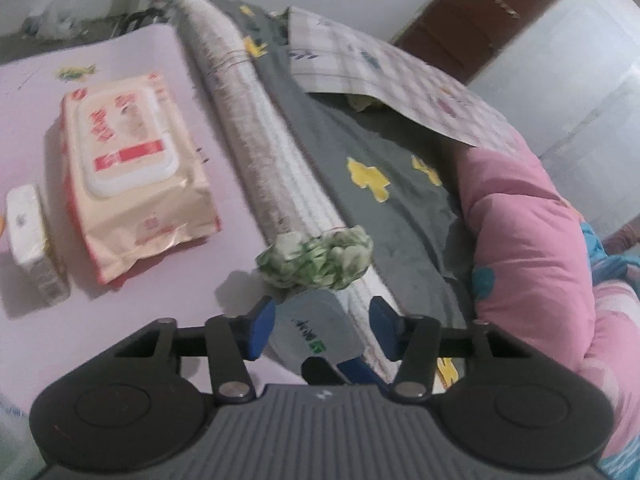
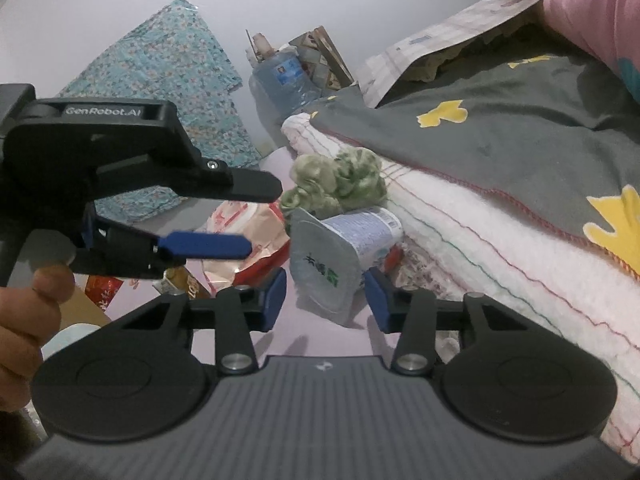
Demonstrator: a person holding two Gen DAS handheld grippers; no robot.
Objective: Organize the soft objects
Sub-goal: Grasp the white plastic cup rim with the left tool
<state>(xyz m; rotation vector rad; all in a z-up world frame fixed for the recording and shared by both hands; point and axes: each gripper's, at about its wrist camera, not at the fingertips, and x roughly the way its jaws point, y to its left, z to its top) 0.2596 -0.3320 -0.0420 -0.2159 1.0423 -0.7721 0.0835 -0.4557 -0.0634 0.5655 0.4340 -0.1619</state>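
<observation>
A green-and-white scrunchie (image 1: 316,258) lies against the white mattress edge (image 1: 256,136), on top of a tipped white yogurt cup (image 1: 316,330). My left gripper (image 1: 322,330) is open, its blue pads on either side of the cup, just short of the scrunchie. In the right wrist view the scrunchie (image 2: 336,180) sits above the cup (image 2: 332,256), whose foil lid faces me. My right gripper (image 2: 326,300) is open, astride the cup's lower end. The left gripper (image 2: 208,216) shows at left, open, held by a hand.
A wet-wipes pack (image 1: 132,172) and a small tissue pack (image 1: 32,236) lie on the pink surface (image 1: 140,60). A grey sheet with yellow shapes (image 1: 380,184), a checked pillow (image 1: 384,68) and a pink quilt (image 1: 528,240) cover the bed. A water jug (image 2: 284,80) and snack wrappers (image 2: 240,248) stand behind.
</observation>
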